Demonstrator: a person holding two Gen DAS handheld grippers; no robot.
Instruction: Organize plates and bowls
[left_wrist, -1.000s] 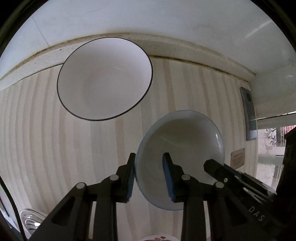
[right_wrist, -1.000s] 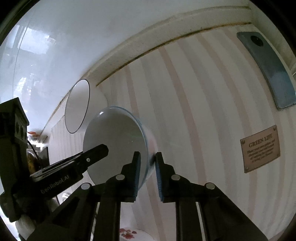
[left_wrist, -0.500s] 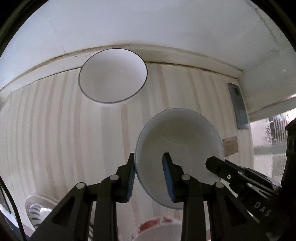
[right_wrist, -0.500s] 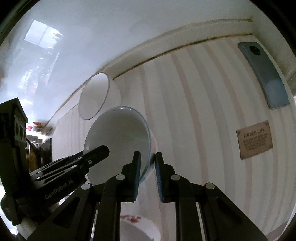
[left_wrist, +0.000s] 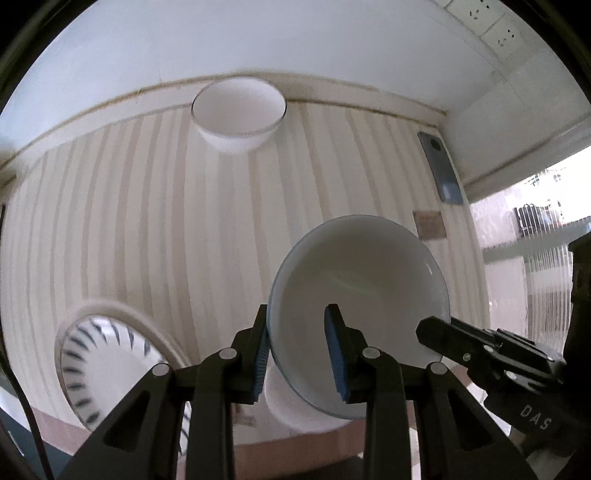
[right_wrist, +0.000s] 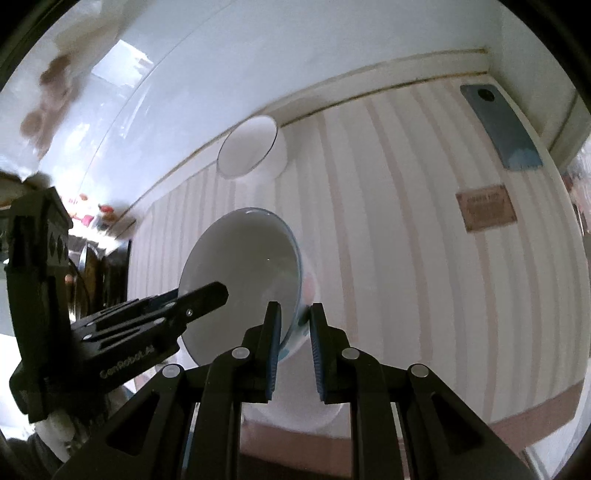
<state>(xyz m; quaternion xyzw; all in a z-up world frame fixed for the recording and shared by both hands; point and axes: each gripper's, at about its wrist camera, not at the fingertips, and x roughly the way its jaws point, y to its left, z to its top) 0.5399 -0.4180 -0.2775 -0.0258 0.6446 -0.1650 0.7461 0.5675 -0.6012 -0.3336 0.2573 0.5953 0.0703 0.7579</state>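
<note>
Grippers both pitched steeply downward over the striped tabletop (left_wrist: 122, 229), sharing one load: a pale blue-rimmed bowl (left_wrist: 354, 295) held clear of the surface between them.

Left gripper (left_wrist: 297, 354): fingers straddle the bowl's near-left rim, one blue pad outside the wall, the other inside the cavity. Pads clamp the wall; grasp is firm.

Right gripper (right_wrist: 293, 332): clenched on the opposite rim, one pad inside, one against the outer wall, which carries a faint coloured pattern. Jaws nearly together, with only the thin wall between them. Its black body enters the left wrist view from the lower right, its finger reaching over the bowl's edge; the left gripper's body mirrors this in the right wrist view from the lower left.

Bowl attitude: tilted, with the open side facing up and toward both cameras.

Below the held bowl, near the table's front edge, a white dish (left_wrist: 291, 410) is partly hidden by it; type cannot be told.

Other items on the table:
- white bowl with dark rim (left_wrist: 238, 110), far side, against the wall ledge, well apart from the held bowl
- plate with dark dash pattern (left_wrist: 99, 365), near left, blurred
- grey-blue phone (right_wrist: 502, 125), far right corner
- small brown plaque (right_wrist: 485, 206), just in front of the phone
</note>
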